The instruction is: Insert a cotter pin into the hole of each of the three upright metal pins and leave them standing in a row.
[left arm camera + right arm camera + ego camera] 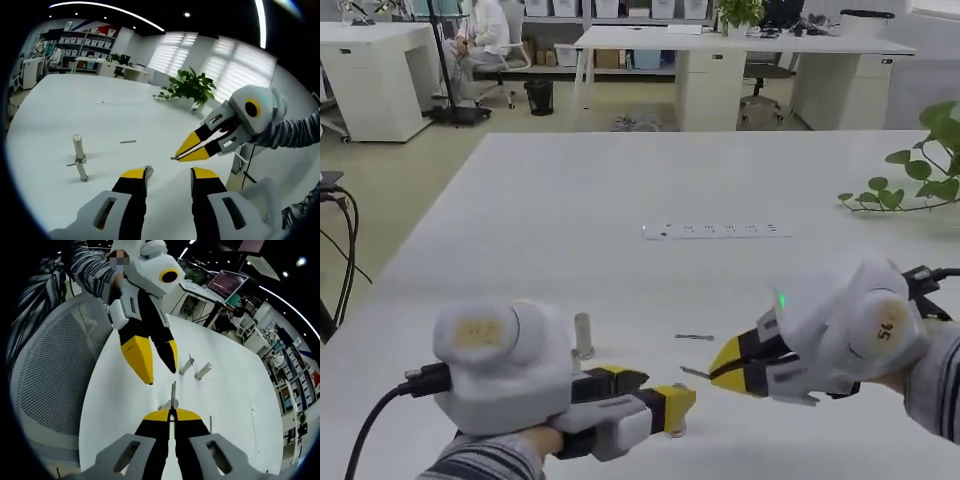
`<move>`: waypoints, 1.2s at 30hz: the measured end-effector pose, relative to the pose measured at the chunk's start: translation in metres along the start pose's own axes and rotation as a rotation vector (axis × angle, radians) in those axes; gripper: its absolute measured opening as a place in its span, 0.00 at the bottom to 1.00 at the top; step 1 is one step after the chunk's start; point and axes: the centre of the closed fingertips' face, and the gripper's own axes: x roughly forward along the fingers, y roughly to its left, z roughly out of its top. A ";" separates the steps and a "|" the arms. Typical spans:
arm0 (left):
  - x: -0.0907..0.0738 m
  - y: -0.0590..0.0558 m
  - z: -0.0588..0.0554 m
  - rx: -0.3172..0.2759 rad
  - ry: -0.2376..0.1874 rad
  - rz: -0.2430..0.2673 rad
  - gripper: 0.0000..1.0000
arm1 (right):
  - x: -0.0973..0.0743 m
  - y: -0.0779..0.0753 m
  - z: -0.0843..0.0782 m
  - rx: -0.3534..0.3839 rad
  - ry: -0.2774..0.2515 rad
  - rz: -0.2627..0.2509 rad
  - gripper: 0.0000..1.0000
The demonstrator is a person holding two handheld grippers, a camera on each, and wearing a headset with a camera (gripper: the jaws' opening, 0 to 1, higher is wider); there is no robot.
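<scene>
Cotter pin (173,392) is sticking straight forward out of the right gripper (172,414), whose fingers are pressing shut on its near end. It is hanging just above the tabletop (620,200), its free tip pointing toward the left gripper (167,175). The left gripper's fingers are standing open with nothing between them. They are sitting low over the tabletop and facing the right gripper across a small gap. In the left gripper view a small metal end is peeking up beside one of its own fingertips, and I cannot tell what it is.

Upright pin (583,335) is standing on the tabletop just behind the left gripper in the head view. In the left gripper view it is showing a thin crosspiece low on its shaft, too small to tell whether that is passing through its hole. In the right gripper view two pins (202,371) are standing close together just past the left gripper's fingers.

A loose cotter pin (695,337) is lying flat on the tabletop, a little beyond the gap between the grippers. Farther back a power strip (715,230) is lying across the tabletop, and a plant (920,170) is trailing in from the right edge.
</scene>
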 end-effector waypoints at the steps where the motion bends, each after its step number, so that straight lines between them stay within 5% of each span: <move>1: 0.000 -0.001 0.000 -0.012 -0.002 -0.004 0.31 | 0.000 0.002 0.003 -0.013 -0.001 0.004 0.00; 11: 0.000 -0.013 0.007 -0.117 -0.046 -0.060 0.13 | 0.001 0.007 0.020 -0.083 -0.031 0.016 0.00; 25: 0.000 -0.010 -0.001 -0.157 -0.016 -0.049 0.00 | 0.003 0.011 0.023 -0.099 -0.038 0.029 0.00; 32: 0.000 -0.010 -0.002 -0.110 -0.016 -0.051 0.00 | 0.005 0.009 0.023 -0.075 -0.045 0.021 0.00; 36: 0.000 -0.011 -0.001 -0.010 -0.022 -0.052 0.00 | 0.006 0.008 0.023 -0.018 -0.073 0.030 0.00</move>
